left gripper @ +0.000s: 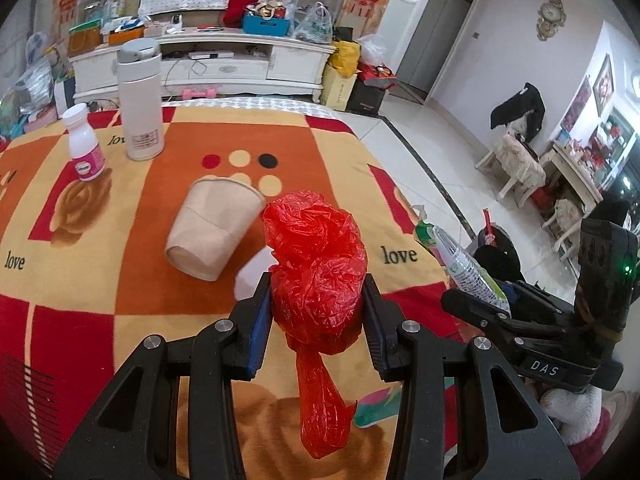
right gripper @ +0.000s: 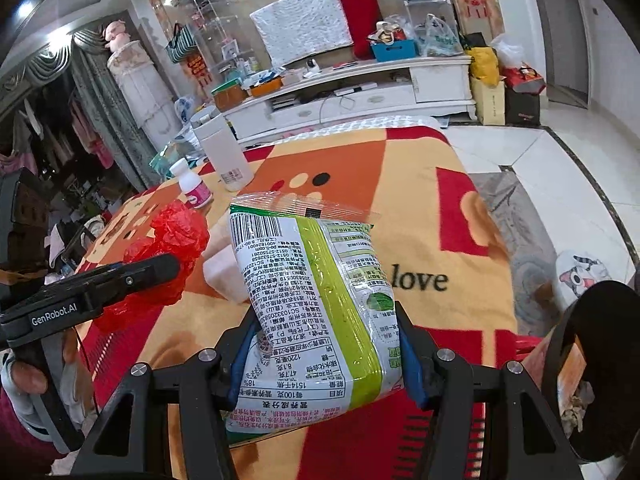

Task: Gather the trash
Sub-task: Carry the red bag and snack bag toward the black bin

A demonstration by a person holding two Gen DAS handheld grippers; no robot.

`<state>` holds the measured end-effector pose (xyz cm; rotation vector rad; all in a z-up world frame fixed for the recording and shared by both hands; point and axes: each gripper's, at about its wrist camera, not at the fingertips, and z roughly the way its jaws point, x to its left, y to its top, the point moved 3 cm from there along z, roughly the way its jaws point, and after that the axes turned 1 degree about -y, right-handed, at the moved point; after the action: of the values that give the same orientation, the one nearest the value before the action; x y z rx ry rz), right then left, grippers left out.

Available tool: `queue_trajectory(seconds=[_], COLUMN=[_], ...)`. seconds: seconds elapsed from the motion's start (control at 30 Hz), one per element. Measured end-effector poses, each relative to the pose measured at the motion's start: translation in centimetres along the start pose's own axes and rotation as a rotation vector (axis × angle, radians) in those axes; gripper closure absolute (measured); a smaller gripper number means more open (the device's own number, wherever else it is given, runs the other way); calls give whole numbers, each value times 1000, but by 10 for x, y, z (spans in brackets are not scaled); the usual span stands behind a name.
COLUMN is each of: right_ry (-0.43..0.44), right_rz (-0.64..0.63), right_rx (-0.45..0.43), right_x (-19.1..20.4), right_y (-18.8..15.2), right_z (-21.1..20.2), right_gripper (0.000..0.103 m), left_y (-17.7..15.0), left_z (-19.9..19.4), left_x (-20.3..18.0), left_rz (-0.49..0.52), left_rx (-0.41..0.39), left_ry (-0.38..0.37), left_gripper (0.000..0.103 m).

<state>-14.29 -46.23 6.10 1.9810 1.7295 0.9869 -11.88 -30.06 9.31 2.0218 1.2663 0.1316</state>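
Left gripper (left gripper: 318, 308): clamping a crumpled red plastic bag (left gripper: 318, 264), its tail dangling below the jaws. Right gripper (right gripper: 324, 344): pinching a green-and-white snack packet (right gripper: 312, 296). Ahead of both, lying tipped: paper cup (left gripper: 212, 228).

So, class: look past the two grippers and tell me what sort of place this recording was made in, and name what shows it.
Most likely a home living room: a white TV cabinet cluttered with household items, a blanket-covered table, and framed pictures on the wall.

Paper cup (right gripper: 224, 268) mostly hidden behind snack packet (right gripper: 316, 300) — bin (right gripper: 600, 360) cut off.
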Motion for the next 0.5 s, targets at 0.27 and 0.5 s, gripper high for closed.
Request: queue_trajectory(seconds=[0.27,0.5], right_ry=[-39,-85], right_rz=[33,80], right_rx=[-6,-16], right_x=[-21,-50], right_y=[-10,-19], right_z=[-14,-29], right_gripper=[45,45], left_y=[-4,-8], left_z=[11,29], left_x=[-32,-63], left_rz=[42,80], left_rx=[24,62], left_ry=[-42,-81], left_gripper=[64,64])
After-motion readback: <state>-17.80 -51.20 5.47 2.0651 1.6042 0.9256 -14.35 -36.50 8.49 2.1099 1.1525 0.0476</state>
